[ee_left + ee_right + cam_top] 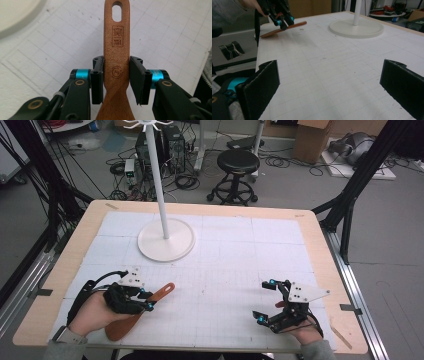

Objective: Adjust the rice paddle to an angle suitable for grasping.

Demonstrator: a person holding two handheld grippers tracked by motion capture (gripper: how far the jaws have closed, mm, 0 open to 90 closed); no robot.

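Note:
My left gripper (149,301) is shut on a brown wooden spatula (163,292) at the front left of the table. In the left gripper view the two pads (97,80) clamp the narrow handle of the spatula (117,37), whose end with a hanging hole points away from me. From the right gripper view the spatula (297,25) tilts, handle end raised and blade low, in the left gripper (283,22). My right gripper (264,301) rests at the front right, open wide, with nothing between its jaws (332,82).
A white stand with a round base (166,240) and a tall pole stands at the back left of the gridded white mat (235,255). The base (357,28) lies beyond the spatula. A stool and cables are on the floor behind the table.

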